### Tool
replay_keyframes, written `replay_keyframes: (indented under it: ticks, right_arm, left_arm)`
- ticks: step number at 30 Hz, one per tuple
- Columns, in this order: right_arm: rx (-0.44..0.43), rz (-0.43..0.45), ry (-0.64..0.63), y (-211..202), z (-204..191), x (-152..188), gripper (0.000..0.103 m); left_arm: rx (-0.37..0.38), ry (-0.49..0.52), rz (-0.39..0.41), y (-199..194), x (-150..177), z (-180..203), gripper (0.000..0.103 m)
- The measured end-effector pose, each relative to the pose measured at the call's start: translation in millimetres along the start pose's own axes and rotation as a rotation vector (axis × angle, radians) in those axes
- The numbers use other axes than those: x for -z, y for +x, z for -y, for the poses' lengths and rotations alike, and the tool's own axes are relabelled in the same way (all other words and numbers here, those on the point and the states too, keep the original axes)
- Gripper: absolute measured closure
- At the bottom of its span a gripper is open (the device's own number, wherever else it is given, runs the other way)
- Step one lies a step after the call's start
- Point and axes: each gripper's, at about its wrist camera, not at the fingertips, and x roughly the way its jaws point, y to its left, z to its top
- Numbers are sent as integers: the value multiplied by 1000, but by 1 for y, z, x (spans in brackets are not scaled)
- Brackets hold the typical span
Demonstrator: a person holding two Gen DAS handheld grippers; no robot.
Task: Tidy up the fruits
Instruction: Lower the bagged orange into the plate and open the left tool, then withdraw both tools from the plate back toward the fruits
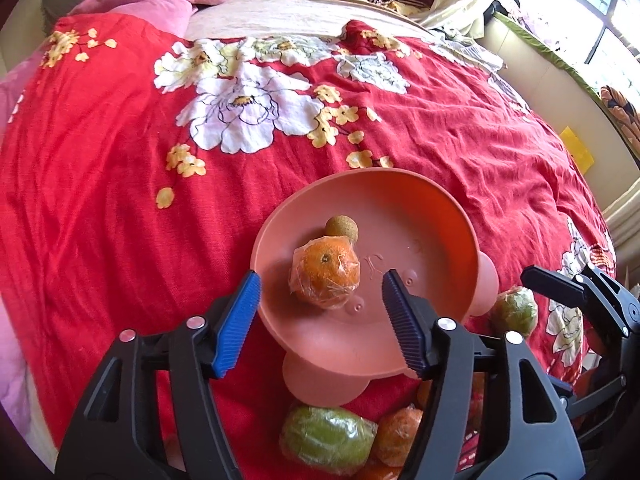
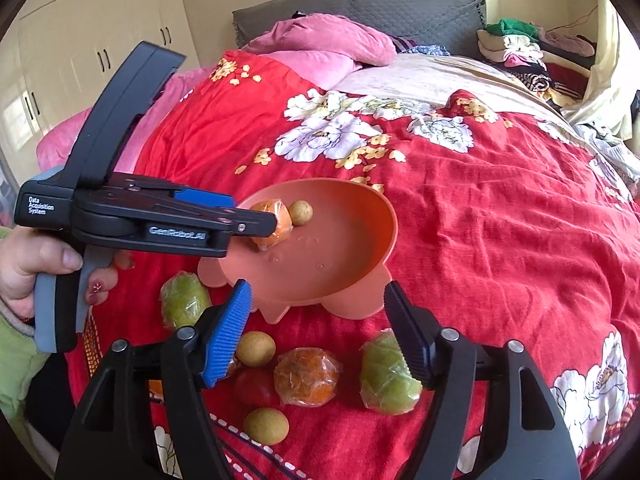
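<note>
On red floral bed point(image 1: 120, 160), pink bowl point(image 1: 420, 196) holds wrapped orange point(image 1: 325, 276) and small tan fruit point(image 1: 341, 229) just behind it. Left tongs point(image 1: 320, 322) apart, straddling orange, pads clear of it. Right tongs point(image 2: 318, 334) apart, empty, above loose fruit: wrapped orange on bedspread point(image 2: 306, 376), green wrapped fruit point(image 2: 388, 376), tan fruit point(image 2: 255, 349). Film wrap likely slippery (crinkles, may slide); fruit light, firm but bruisable. Grip across widest middle, gentle squeeze. Soft bedding: bowl may tip.
</note>
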Motion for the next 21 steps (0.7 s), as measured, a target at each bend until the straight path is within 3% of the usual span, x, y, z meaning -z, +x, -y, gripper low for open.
replay_keyframes:
  ticks: [12,21]
  right_arm:
    - [28,64,29,-30,9,-2,21]
    - [57,96,42,-50,13,-1,12]
  left_arm:
    - [-26,-11,86,-40,12,1,21]
    - [-64,-14,137,-63,27,2,10]
